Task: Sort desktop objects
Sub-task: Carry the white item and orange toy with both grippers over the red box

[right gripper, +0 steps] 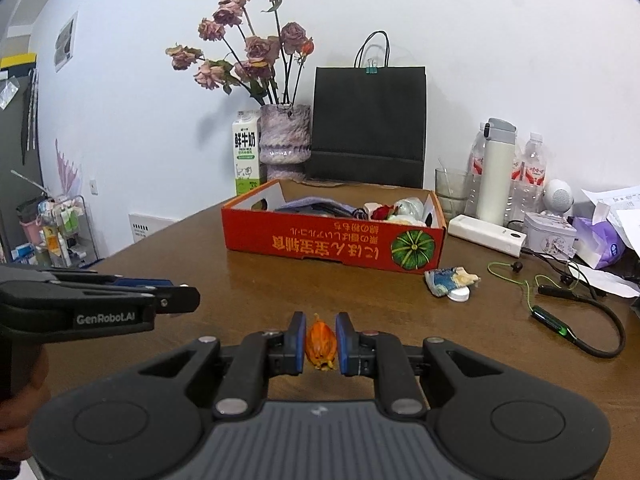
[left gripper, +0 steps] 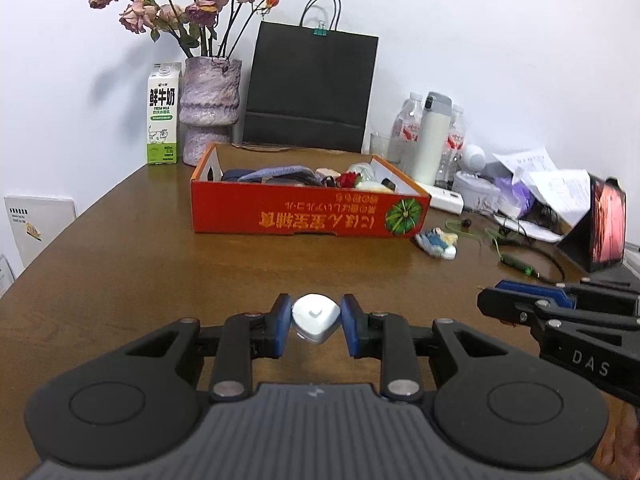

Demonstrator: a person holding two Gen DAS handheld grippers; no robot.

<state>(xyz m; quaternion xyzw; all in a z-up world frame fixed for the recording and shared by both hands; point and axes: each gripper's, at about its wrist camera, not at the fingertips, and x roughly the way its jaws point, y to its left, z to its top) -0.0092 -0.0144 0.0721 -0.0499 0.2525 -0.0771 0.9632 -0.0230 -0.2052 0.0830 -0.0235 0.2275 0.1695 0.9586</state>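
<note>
- My left gripper (left gripper: 316, 326), black with blue pads, is holding a white and silver rounded gadget (left gripper: 315, 317).
- My right gripper (right gripper: 320, 343), the same colours, is gripping an orange dried flower (right gripper: 320, 343).
- The box (left gripper: 304, 216) is showing red with yellow lettering and a green striped pumpkin picture.
- The table (left gripper: 140, 264) is looking glossy brown.
- The paper bag (left gripper: 310, 88) is showing black.
- The vase (left gripper: 210, 104) is showing mottled purple and white.

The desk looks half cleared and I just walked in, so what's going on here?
A person is sorting the desk with two handheld grippers. The left gripper is shut on a white rounded gadget; the right gripper is shut on a dried orange flower. Both hover before the red box, already holding several items.
</note>
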